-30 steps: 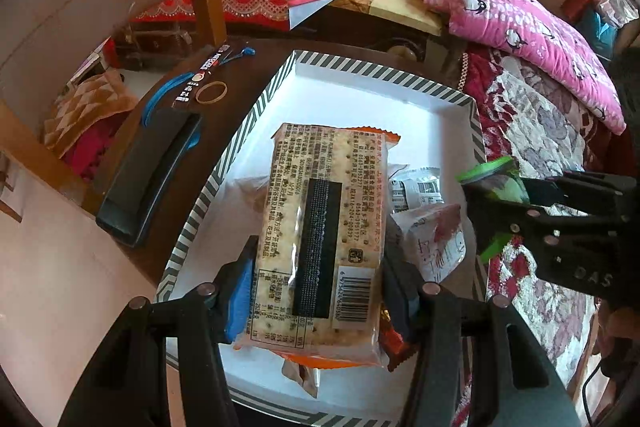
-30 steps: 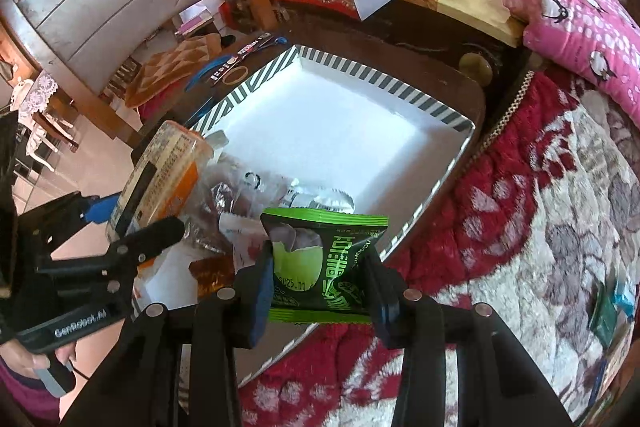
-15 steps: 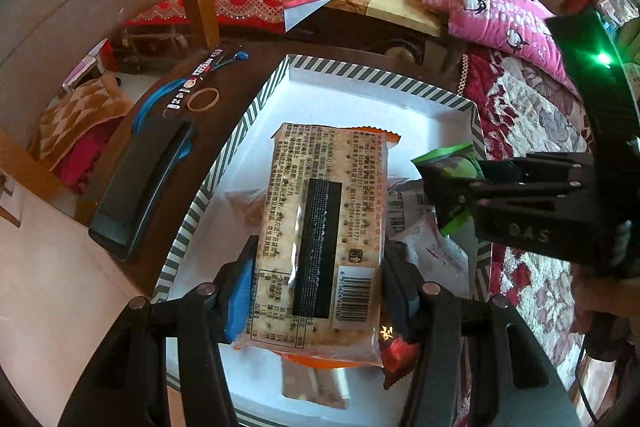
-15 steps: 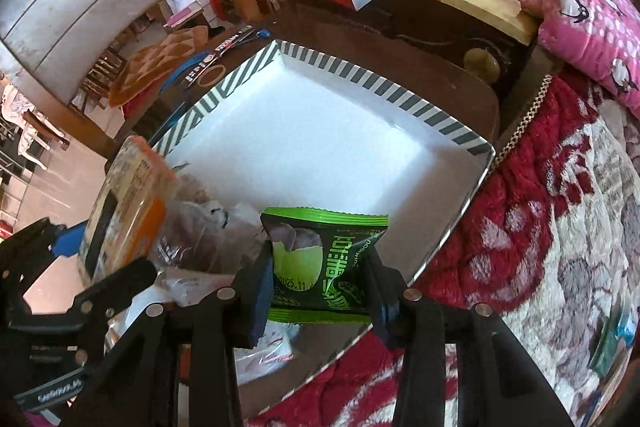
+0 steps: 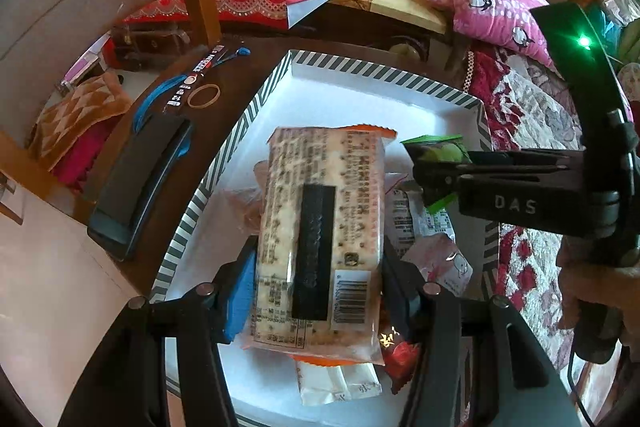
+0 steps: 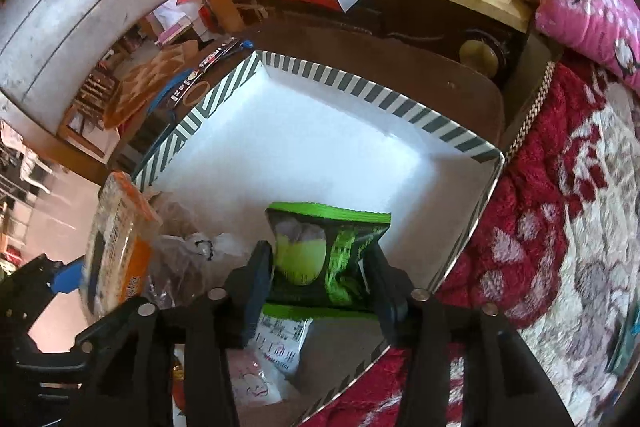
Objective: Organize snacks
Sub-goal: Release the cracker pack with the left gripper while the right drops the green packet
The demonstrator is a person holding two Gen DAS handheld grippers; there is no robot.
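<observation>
My left gripper is shut on a long cracker packet with an orange edge, held over the near part of the white striped-rim box. My right gripper is shut on a green snack packet and holds it over the box's white floor. From the left wrist view the right gripper comes in from the right with the green packet. The cracker packet also shows at the left in the right wrist view. Several small snack packets lie in the box under both grippers.
The box sits on a dark wooden table. A black case, a rubber band and a lanyard lie left of it. A red floral blanket is on the right, a pink pillow behind.
My right gripper has moved left and forward with the green packet, from the box's right rim to over its inside. The left gripper holds the cracker packet in about the same place.
</observation>
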